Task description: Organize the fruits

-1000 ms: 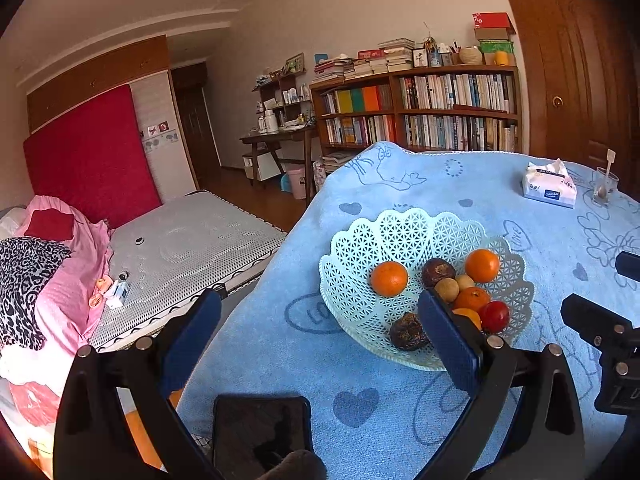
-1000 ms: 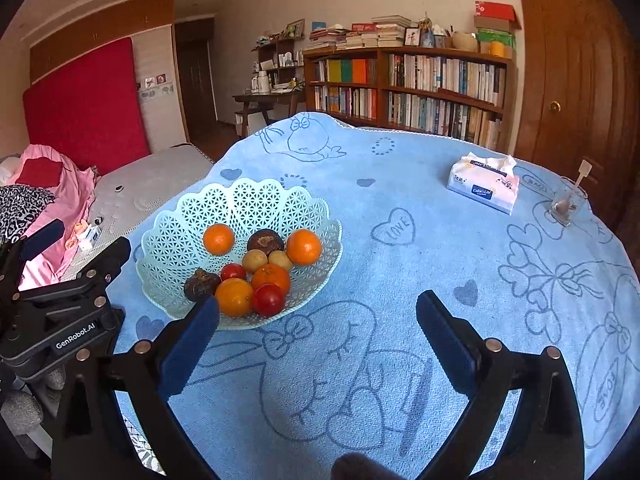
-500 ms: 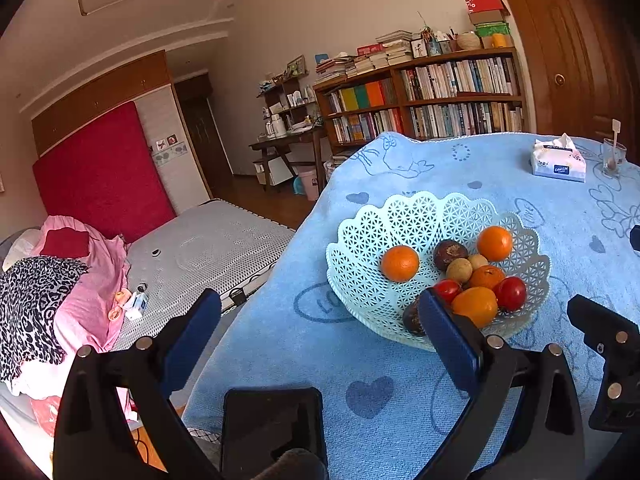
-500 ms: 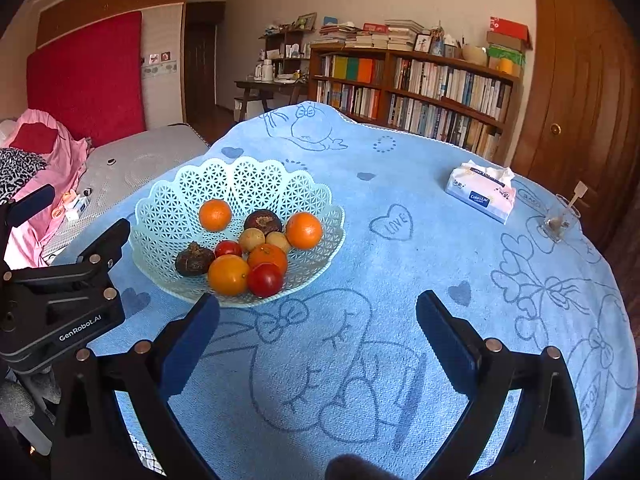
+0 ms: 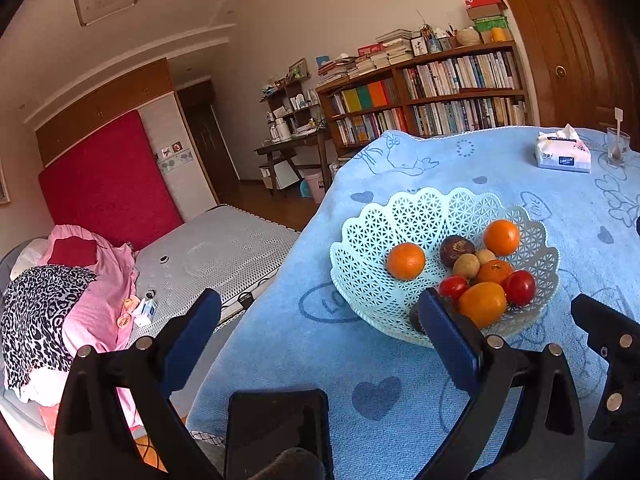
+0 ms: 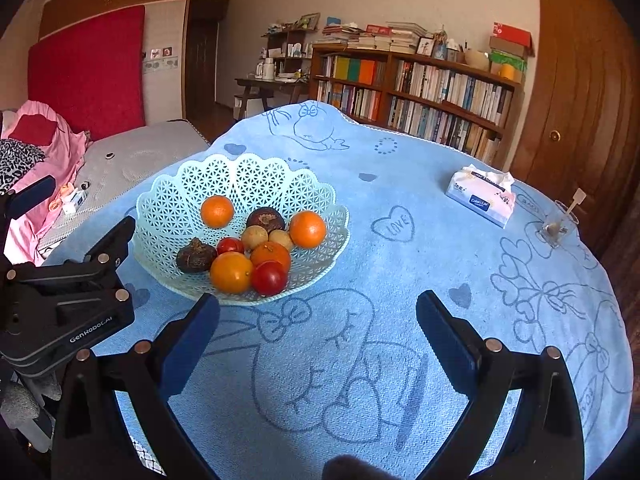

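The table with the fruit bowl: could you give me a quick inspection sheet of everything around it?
Surface: blue cartoon-print tablecloth covering the table.
Job's things: lattice basket holding oranges, red tomatoes, dark brown fruits and small tan fruits.
Clutter: tissue pack; glass with a stick in it.
Grippers: left gripper and right gripper, both open and empty.
Cables: nothing seen.
Surroundings: bookshelf, bed, wooden door.

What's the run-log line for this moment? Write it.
left gripper: open, empty | right gripper: open, empty | fruits: all in basket
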`<state>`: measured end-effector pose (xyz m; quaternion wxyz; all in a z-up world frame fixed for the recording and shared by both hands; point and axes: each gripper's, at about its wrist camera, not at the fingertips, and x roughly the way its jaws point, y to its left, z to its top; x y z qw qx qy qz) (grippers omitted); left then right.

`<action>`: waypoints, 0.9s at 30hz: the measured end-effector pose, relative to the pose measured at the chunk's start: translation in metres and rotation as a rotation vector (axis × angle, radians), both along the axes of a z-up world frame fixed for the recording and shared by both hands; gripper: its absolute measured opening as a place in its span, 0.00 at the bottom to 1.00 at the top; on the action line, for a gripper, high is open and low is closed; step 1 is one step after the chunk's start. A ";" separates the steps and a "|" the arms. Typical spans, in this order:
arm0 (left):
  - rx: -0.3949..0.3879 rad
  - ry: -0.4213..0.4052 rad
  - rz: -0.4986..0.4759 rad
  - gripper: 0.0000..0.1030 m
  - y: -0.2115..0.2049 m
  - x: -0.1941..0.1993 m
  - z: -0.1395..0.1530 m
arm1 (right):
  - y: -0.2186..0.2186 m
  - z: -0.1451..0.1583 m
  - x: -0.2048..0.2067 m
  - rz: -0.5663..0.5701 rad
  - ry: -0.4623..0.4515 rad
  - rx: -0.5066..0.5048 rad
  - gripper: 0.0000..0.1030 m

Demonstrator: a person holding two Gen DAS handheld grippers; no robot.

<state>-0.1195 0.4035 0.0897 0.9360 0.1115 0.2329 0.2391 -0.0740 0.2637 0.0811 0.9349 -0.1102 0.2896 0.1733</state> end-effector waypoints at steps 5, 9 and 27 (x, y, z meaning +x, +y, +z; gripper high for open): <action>-0.001 0.003 -0.001 0.97 0.001 0.001 -0.003 | 0.002 0.000 0.000 0.001 -0.002 -0.005 0.95; -0.002 0.002 -0.001 0.97 0.000 0.001 -0.003 | 0.004 0.000 -0.001 0.005 -0.006 -0.011 0.95; -0.002 0.004 -0.002 0.97 0.001 0.001 -0.003 | 0.010 -0.001 -0.004 0.014 -0.013 -0.027 0.95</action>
